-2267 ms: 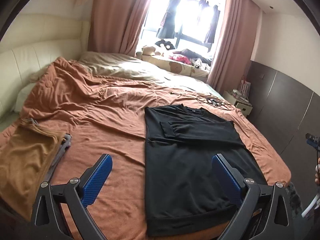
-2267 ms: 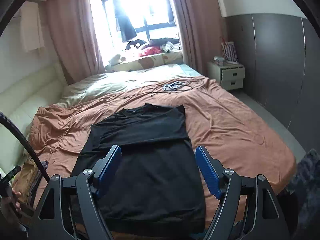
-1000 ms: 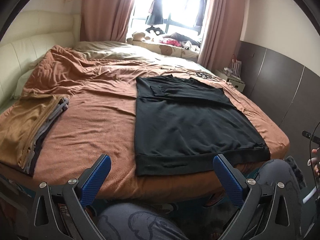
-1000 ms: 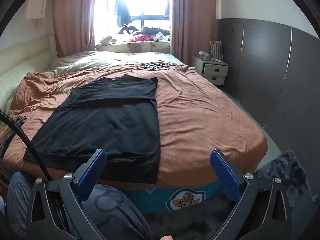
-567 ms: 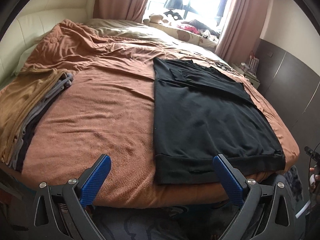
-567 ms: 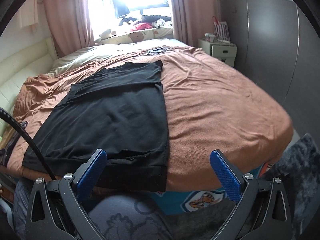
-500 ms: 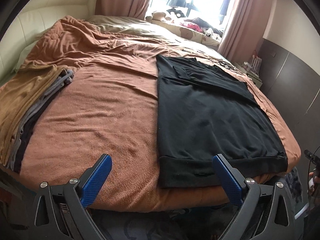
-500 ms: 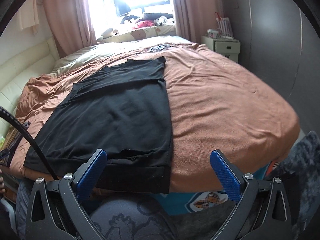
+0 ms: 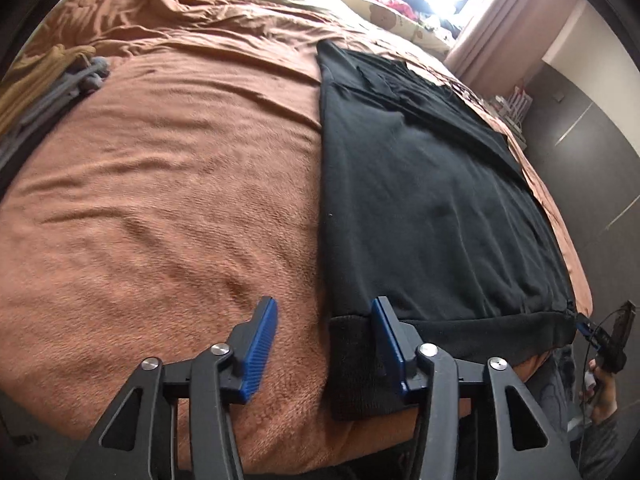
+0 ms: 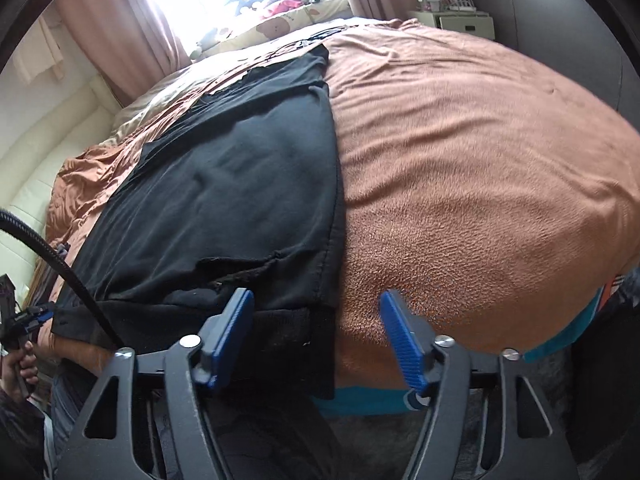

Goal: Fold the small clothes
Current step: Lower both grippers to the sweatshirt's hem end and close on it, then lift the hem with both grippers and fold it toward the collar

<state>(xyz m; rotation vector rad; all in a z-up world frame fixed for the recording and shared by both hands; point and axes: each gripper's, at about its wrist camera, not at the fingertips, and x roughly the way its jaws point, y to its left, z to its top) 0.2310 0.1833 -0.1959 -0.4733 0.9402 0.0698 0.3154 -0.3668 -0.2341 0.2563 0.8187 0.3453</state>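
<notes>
A black long-sleeved top (image 9: 432, 200) lies flat on the brown blanket (image 9: 160, 184), sleeves folded across its chest and ribbed hem at the near bed edge. My left gripper (image 9: 323, 306) is open and low over the hem's left corner, one blue finger (image 9: 260, 340) over blanket and the other over black cloth. In the right wrist view the same top (image 10: 240, 184) fills the left half. My right gripper (image 10: 317, 296) is open and straddles the hem's right corner, its left finger (image 10: 232, 328) over cloth. Neither gripper holds anything.
A stack of folded clothes (image 9: 44, 80), tan on top, sits at the blanket's left edge. A nightstand (image 10: 460, 20) and dark wall panels (image 9: 592, 152) stand to the right of the bed. A black cable (image 10: 60, 264) crosses the right wrist view's left side.
Both grippers have dropped down and forward from well above the bed to the hem's two corners. Their jaws have narrowed from wide open to partly open. The top has not moved.
</notes>
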